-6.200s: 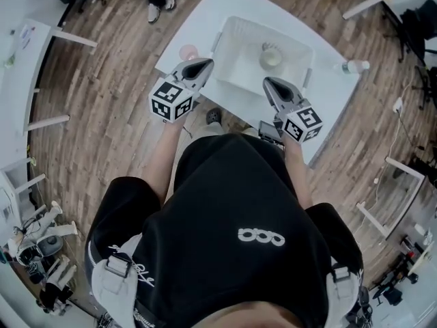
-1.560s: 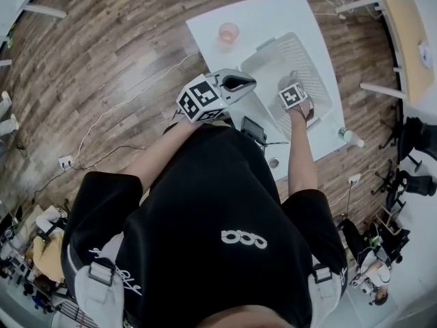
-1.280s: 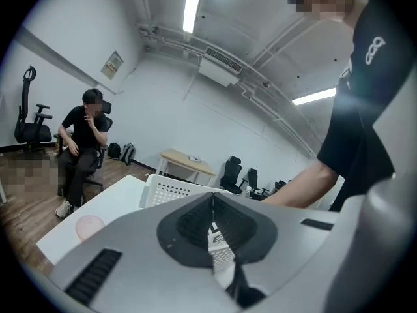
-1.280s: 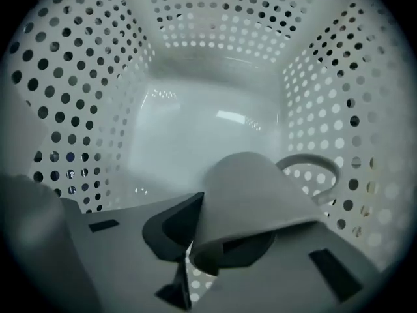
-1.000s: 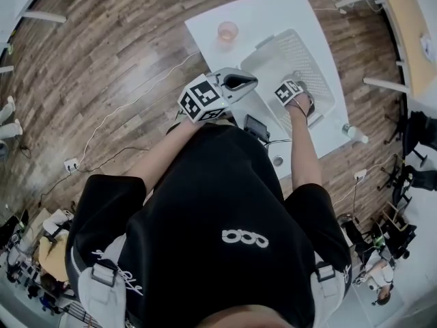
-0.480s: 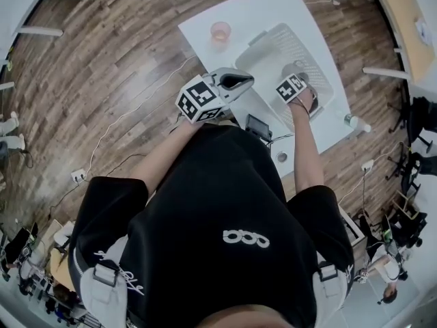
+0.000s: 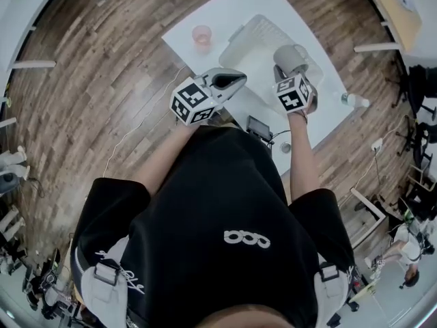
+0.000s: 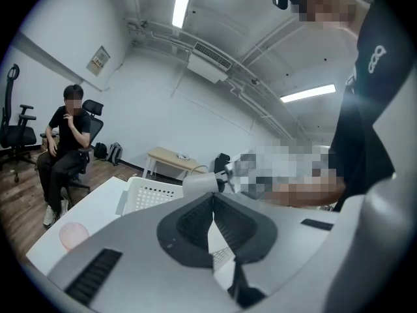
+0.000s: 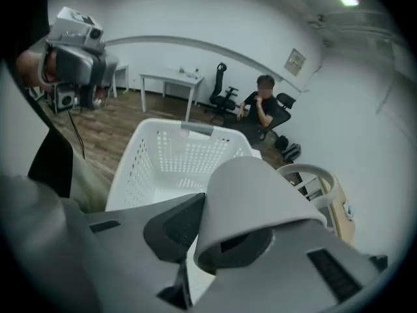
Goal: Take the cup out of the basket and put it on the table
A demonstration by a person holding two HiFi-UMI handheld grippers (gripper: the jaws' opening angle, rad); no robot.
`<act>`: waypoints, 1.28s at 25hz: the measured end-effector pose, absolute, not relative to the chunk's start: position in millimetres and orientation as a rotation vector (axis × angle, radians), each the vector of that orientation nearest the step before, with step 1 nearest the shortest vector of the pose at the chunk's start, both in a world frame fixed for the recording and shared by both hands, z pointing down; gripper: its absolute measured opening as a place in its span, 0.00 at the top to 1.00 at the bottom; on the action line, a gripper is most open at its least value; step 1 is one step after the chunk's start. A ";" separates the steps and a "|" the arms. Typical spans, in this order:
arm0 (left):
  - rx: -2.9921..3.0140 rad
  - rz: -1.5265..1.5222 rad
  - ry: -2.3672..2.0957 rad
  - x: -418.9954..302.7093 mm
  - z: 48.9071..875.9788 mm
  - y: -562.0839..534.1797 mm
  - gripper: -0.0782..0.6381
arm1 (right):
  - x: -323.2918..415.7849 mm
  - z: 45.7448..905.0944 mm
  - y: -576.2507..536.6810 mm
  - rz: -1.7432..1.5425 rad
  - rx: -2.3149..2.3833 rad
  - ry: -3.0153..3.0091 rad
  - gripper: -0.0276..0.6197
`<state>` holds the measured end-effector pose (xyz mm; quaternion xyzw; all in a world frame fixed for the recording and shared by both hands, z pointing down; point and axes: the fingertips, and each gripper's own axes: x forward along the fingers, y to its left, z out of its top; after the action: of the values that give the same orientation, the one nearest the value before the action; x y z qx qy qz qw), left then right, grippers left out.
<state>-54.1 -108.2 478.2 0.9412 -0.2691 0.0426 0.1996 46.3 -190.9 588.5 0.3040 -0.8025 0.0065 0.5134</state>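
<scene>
Right tongs [image 9: 212, 230] pinch the cup [image 9: 260, 194], which half-hides one jaw.

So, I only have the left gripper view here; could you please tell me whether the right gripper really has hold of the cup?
Observer: Yes. The right gripper is shut on the grey cup, with one jaw outside its wall and one inside.
Operator: Thank you. Where is it relative to the basket?
Observer: In the head view it is held up over the white basket, not over bare table.
Operator: Is anything else in the basket?
Observer: In the right gripper view, the part of the basket's floor that shows is bare.
</scene>
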 end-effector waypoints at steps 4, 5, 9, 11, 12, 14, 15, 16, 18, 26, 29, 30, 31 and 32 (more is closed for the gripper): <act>2.661 0.108 -0.744 -49.2 466.0 -110.8 0.88 | 46.8 532.2 -175.6 -0.002 0.880 -2.097 0.88; 2.674 0.107 -0.742 -48.0 462.1 -111.4 0.88 | 49.3 519.3 -169.3 -0.004 0.920 -2.133 0.88; 2.740 0.103 -0.717 -36.9 450.8 -102.1 0.88 | 71.2 482.5 -126.3 -0.033 1.098 -2.225 0.88; 2.765 0.103 -0.694 -28.4 445.9 -96.6 0.88 | 83.2 470.4 -104.9 -0.039 1.162 -2.248 0.88; 2.777 0.105 -0.678 -24.4 442.9 -95.8 0.88 | 88.2 464.9 -97.1 -0.037 1.192 -2.253 0.88; 2.801 0.108 -0.644 -15.8 437.3 -93.6 0.88 | 97.9 456.9 -83.8 -0.030 1.240 -2.255 0.88; 2.812 0.112 -0.626 -9.9 435.3 -91.1 0.88 | 103.9 455.1 -77.0 -0.025 1.260 -2.251 0.88; 2.823 0.118 -0.604 -2.5 434.2 -87.9 0.88 | 111.2 454.8 -70.1 -0.018 1.280 -2.244 0.88; 2.843 0.135 -0.541 16.3 433.9 -82.4 0.88 | 129.2 457.3 -57.8 0.006 1.328 -2.220 0.88; 2.881 0.193 -0.278 100.4 437.8 -51.1 0.88 | 204.4 469.3 -16.8 0.130 1.504 -2.127 0.88; 2.878 0.213 -0.191 133.6 445.2 -30.0 0.88 | 235.2 480.0 4.4 0.180 1.547 -2.090 0.88; 2.876 0.220 -0.164 144.9 447.5 -23.0 0.88 | 245.9 483.4 11.2 0.198 1.559 -2.079 0.88; 2.873 0.226 -0.139 155.9 449.4 -15.8 0.88 | 256.3 486.5 17.9 0.215 1.570 -2.070 0.88; 2.871 0.231 -0.116 166.5 451.0 -8.5 0.88 | 266.2 489.5 24.6 0.230 1.578 -2.061 0.88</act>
<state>166.5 -8.5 451.0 0.9877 -0.0400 0.0794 0.1290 266.2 24.6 489.5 0.5839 -0.7627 0.0852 0.2646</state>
